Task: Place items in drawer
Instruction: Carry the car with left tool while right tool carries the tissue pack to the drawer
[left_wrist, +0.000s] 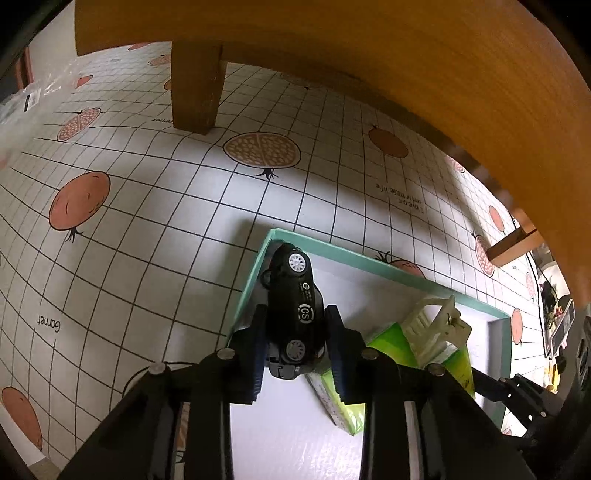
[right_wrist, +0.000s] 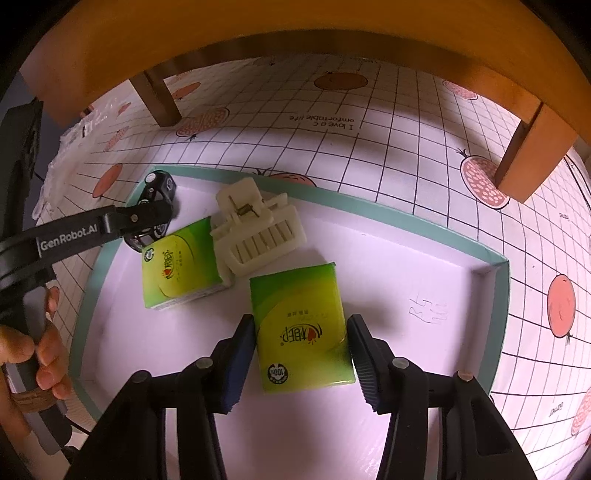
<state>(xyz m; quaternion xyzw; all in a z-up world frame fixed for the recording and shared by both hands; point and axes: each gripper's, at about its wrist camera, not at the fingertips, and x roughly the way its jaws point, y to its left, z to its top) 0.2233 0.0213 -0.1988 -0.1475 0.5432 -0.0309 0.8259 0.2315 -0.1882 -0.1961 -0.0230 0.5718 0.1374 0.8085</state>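
Note:
A black toy car (left_wrist: 295, 295) stands nose-down in the far left corner of a white tray with a teal rim (left_wrist: 369, 260). My left gripper (left_wrist: 295, 310) is shut on the car, one pad on each side. In the right wrist view the same car (right_wrist: 159, 184) shows behind the left gripper's finger (right_wrist: 147, 218). A green tissue pack (right_wrist: 301, 332) lies flat on the tray floor. My right gripper (right_wrist: 301, 321) is shut on it, a pad against each long edge.
A second green tissue pack (right_wrist: 181, 266) and a white hair claw clip (right_wrist: 258, 229) lie in the tray between both grippers. Wooden furniture legs (right_wrist: 532, 155) (left_wrist: 195, 88) stand on the fruit-print cloth (right_wrist: 406, 147) beyond. A person's hand (right_wrist: 48, 354) holds the left gripper's handle.

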